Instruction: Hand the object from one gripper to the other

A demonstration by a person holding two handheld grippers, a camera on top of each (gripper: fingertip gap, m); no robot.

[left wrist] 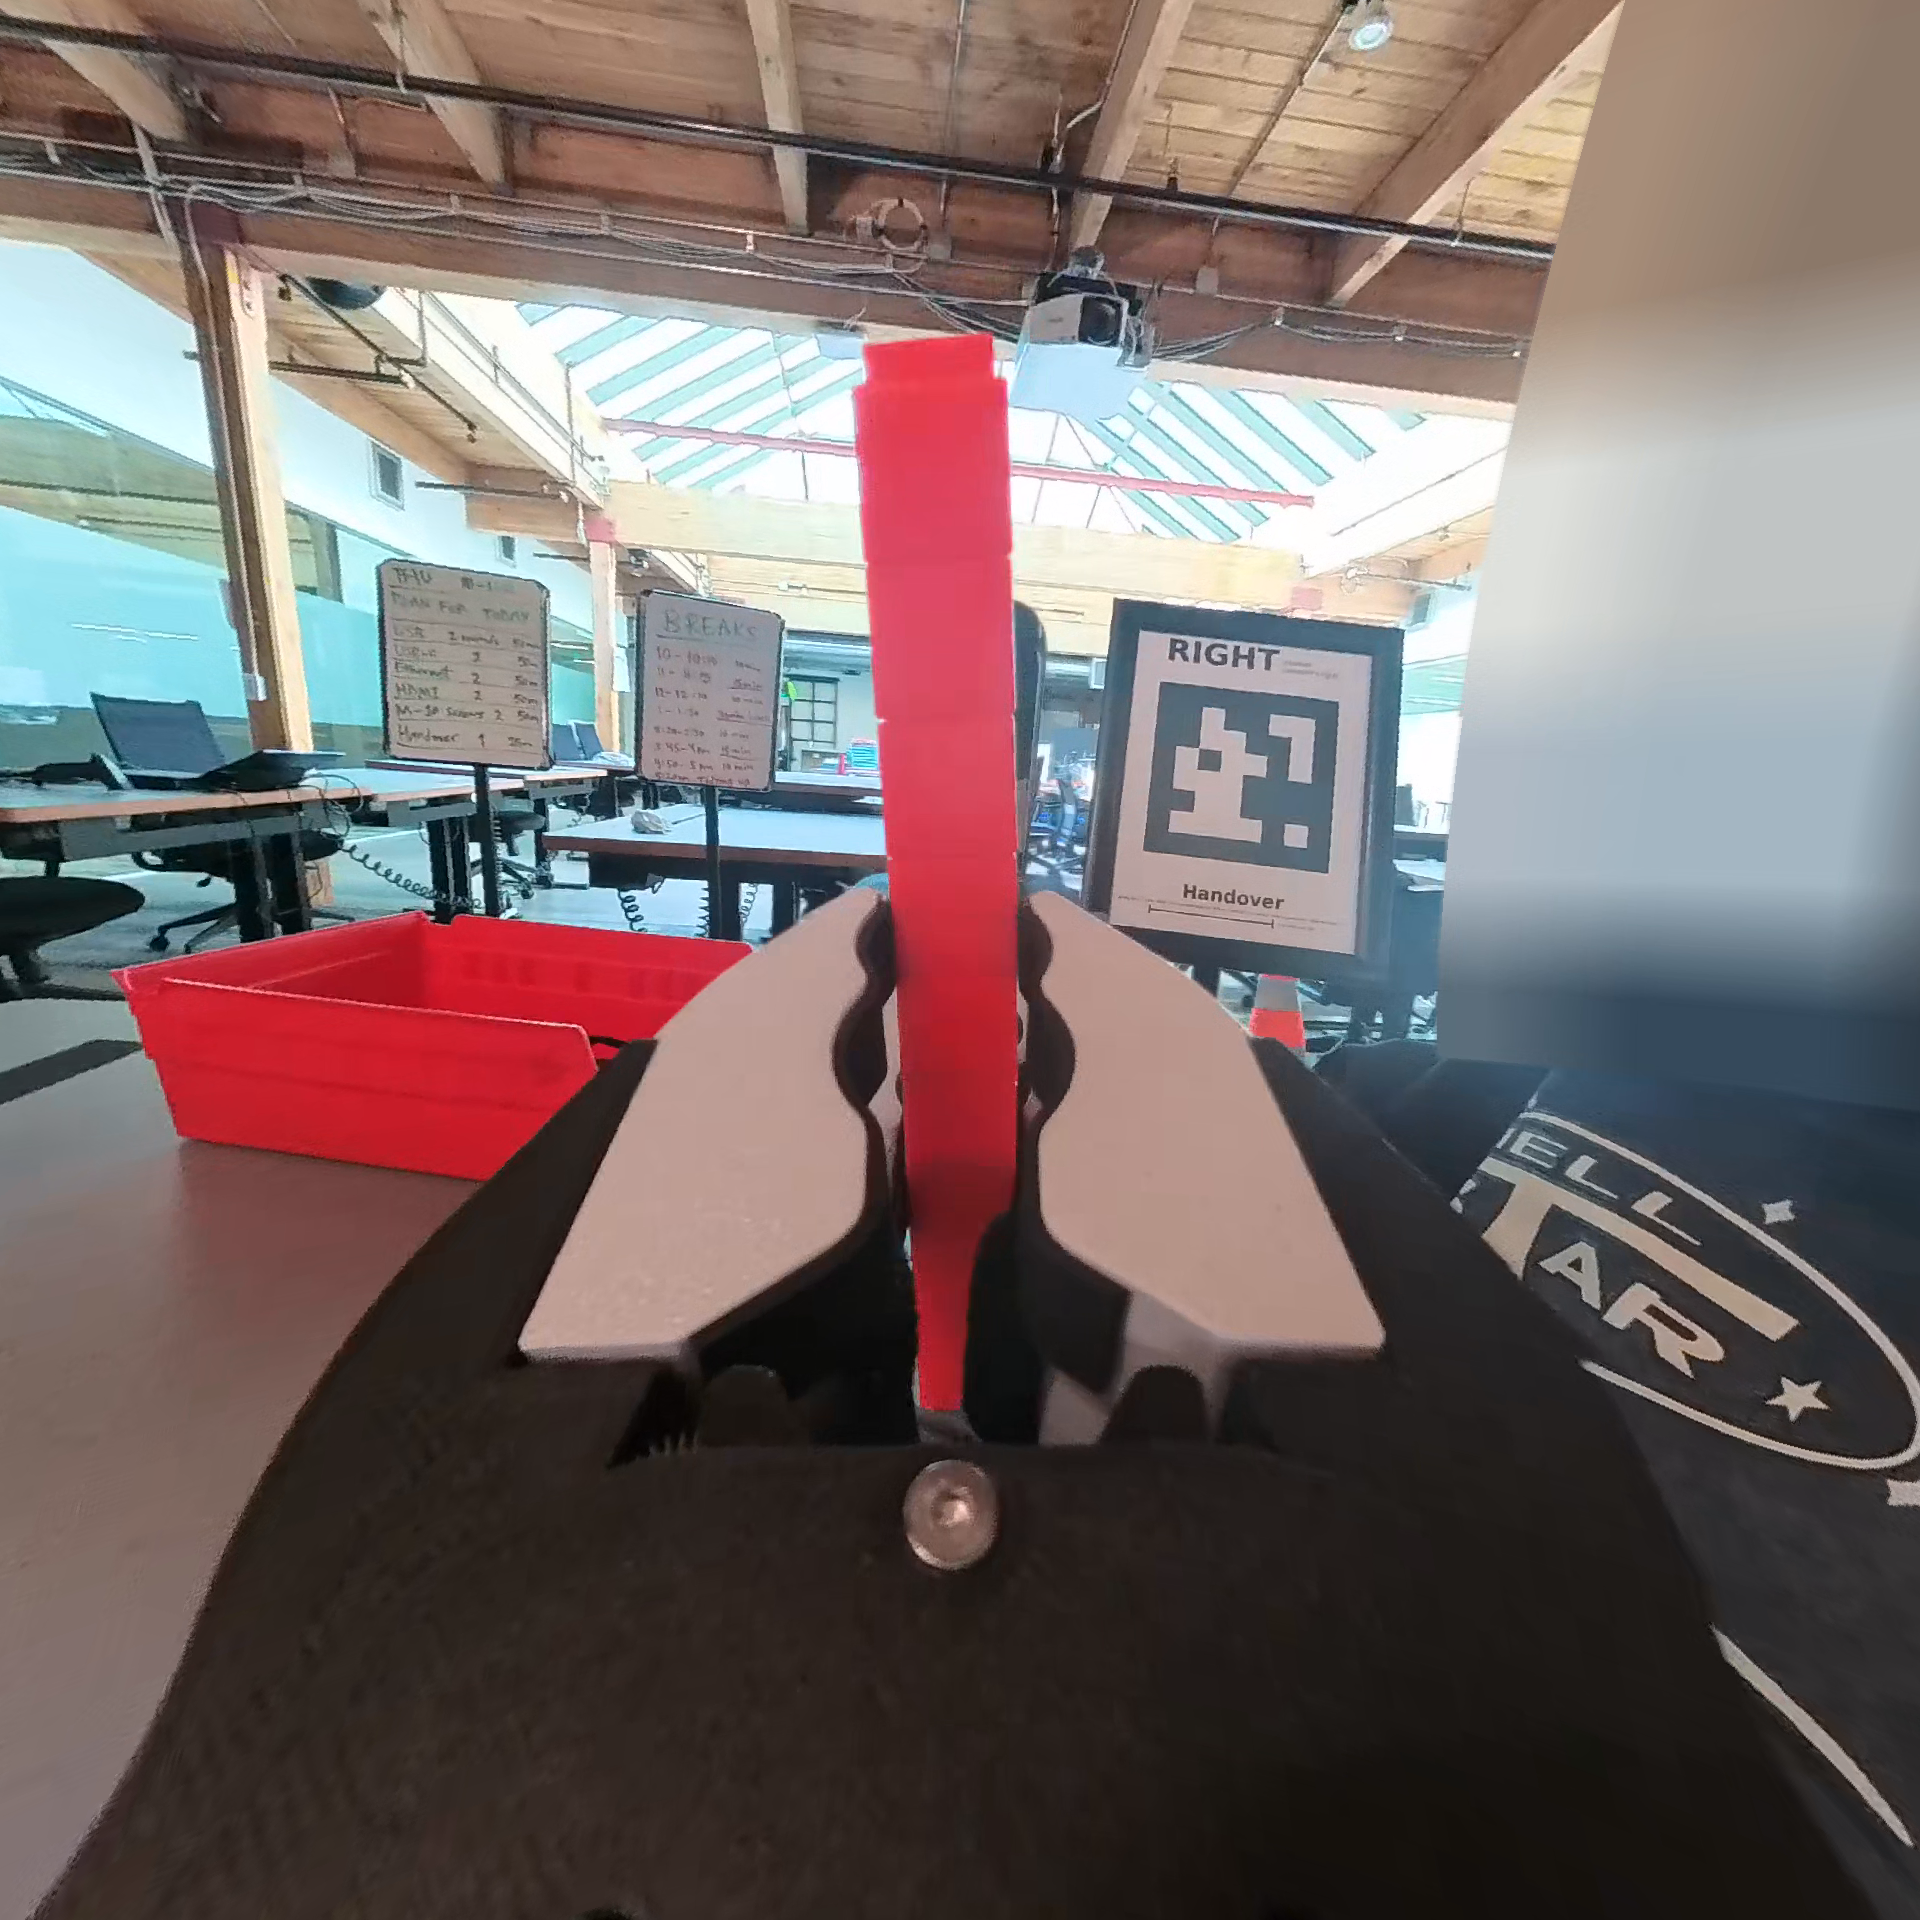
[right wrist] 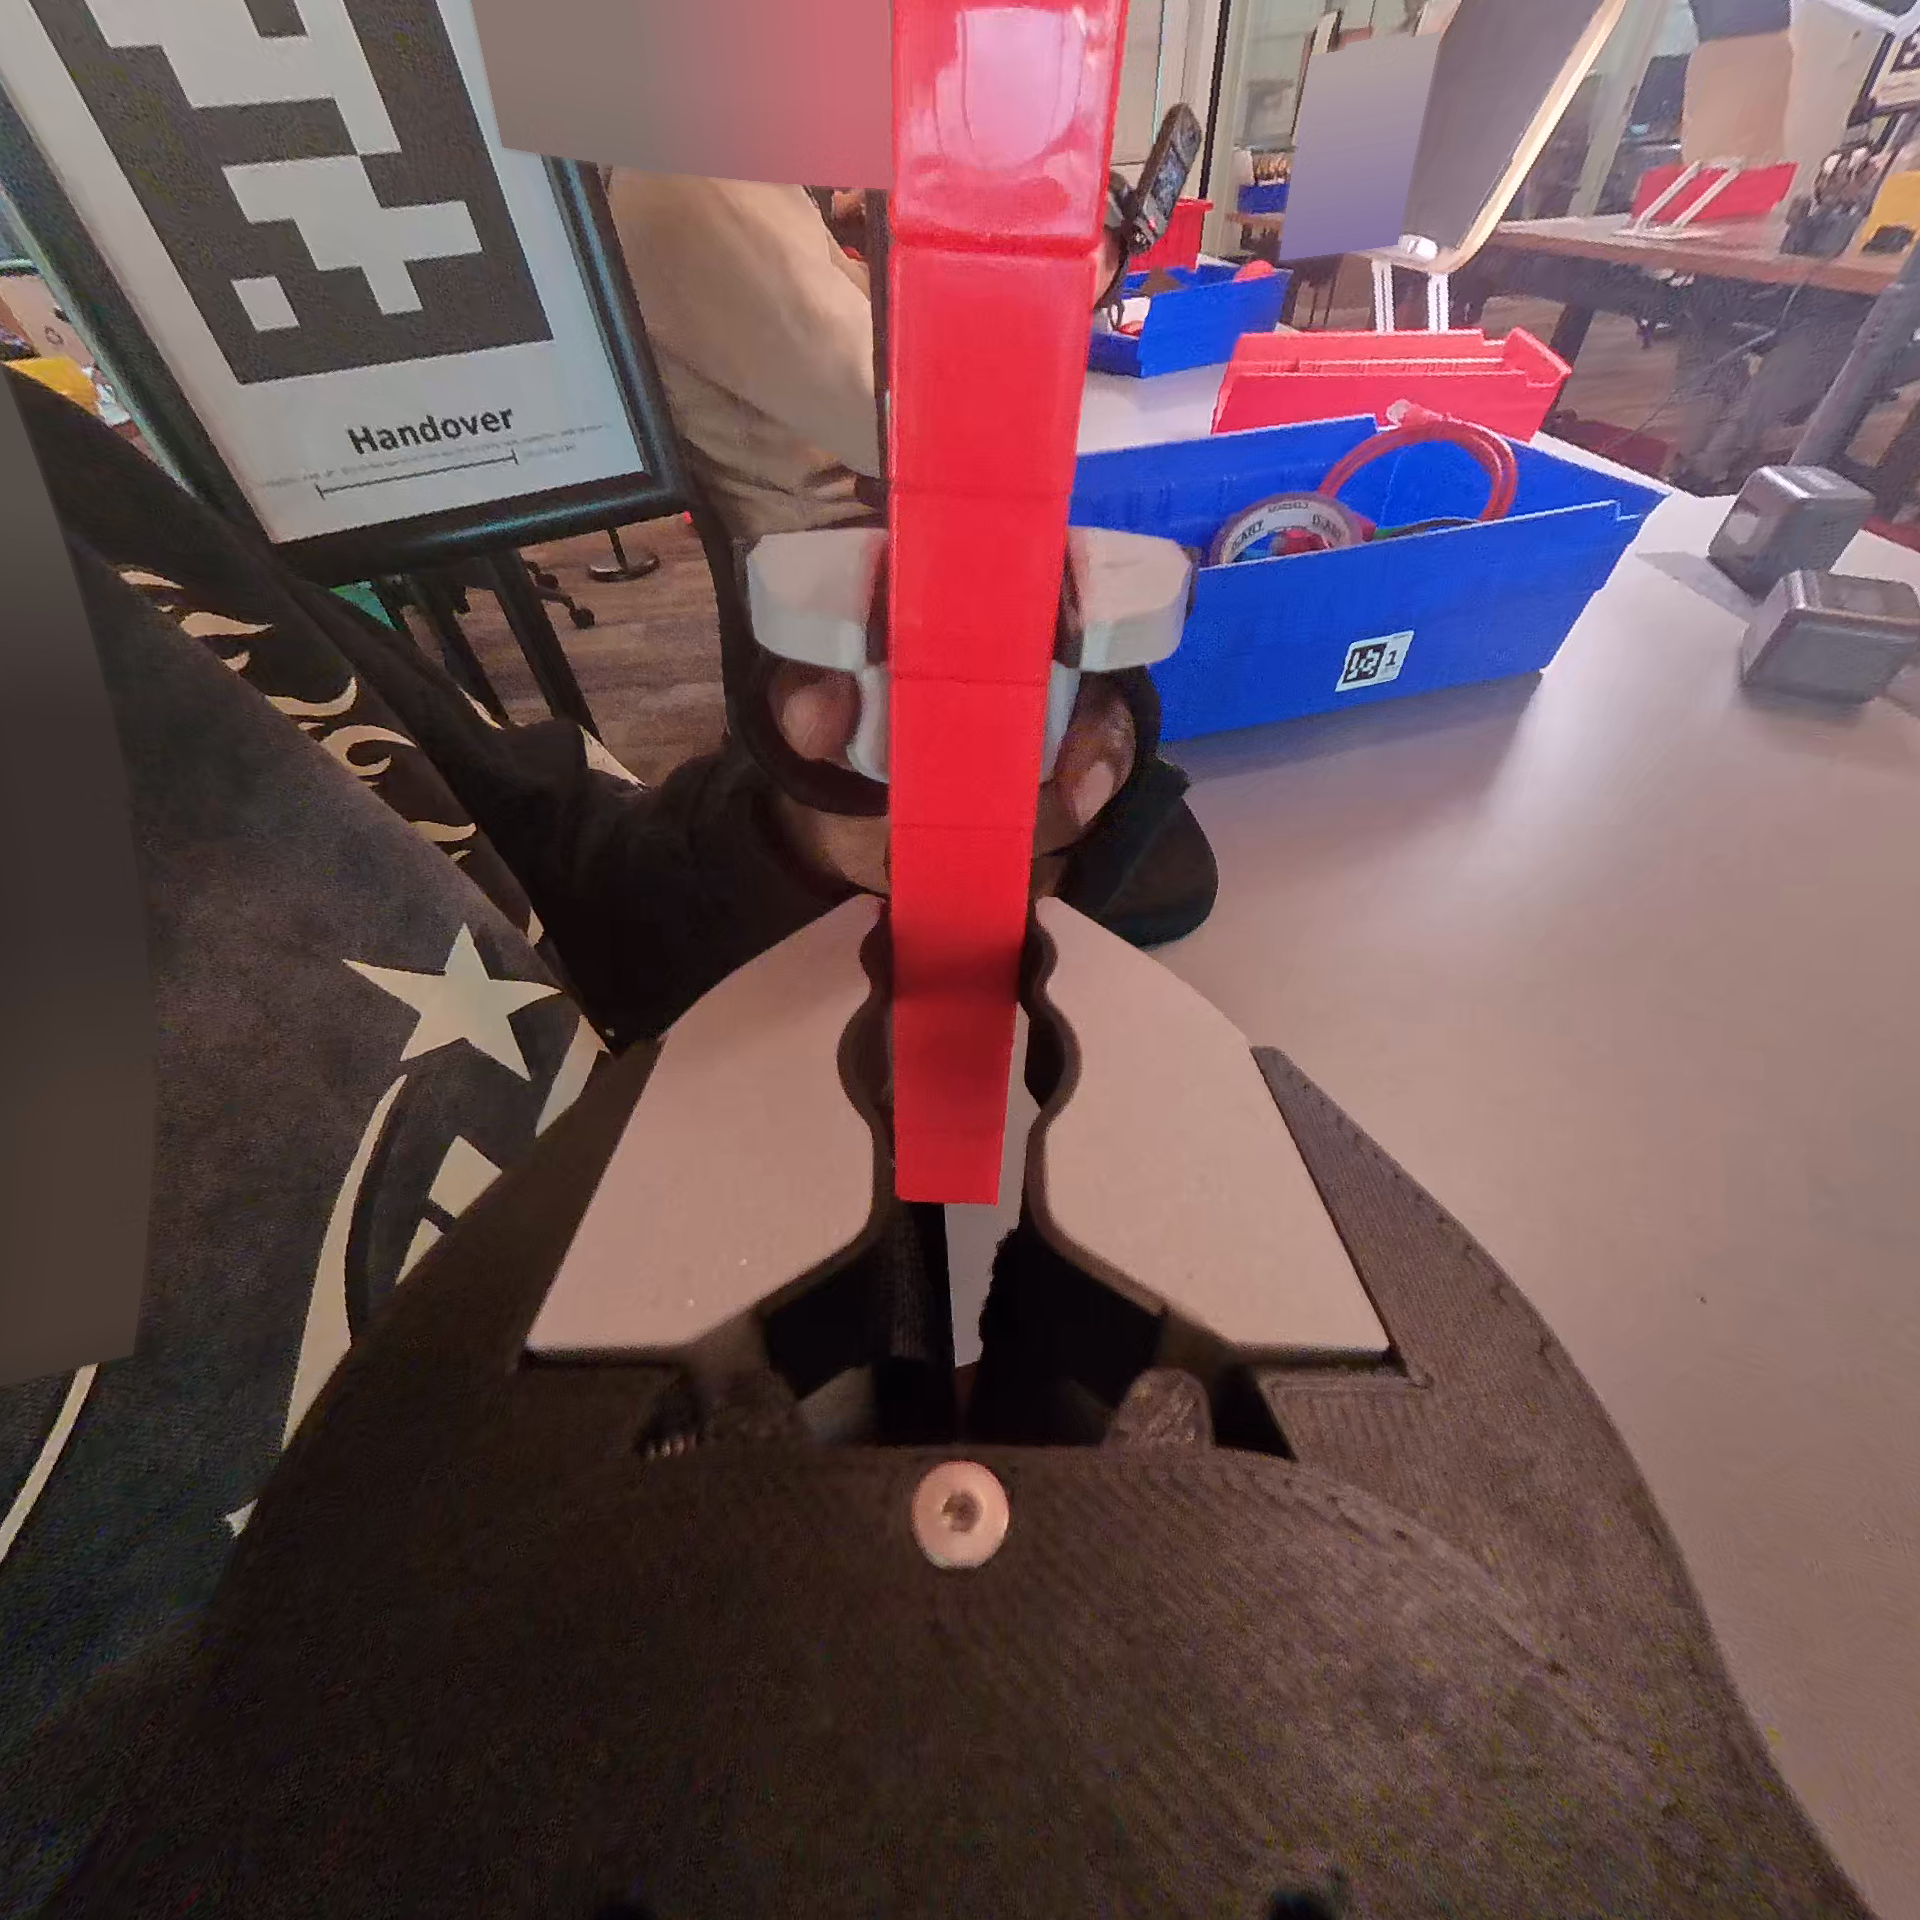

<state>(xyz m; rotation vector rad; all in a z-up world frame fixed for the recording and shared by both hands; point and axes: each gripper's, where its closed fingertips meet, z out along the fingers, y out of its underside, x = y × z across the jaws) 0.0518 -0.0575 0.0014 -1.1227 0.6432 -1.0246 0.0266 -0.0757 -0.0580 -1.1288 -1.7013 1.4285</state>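
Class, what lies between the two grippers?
The red bar runs from the right gripper to the left gripper, shown in the right wrist view.

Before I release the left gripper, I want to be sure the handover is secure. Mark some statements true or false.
1. The left gripper is clamped on the red bar. True.
2. The right gripper is wide open, far from the bar. False: its fingers close on the bar's end.
3. The bar rests on the table. False: the grippers hold it in the air, off the table.
4. A tape roll sits in the blue bin. True.
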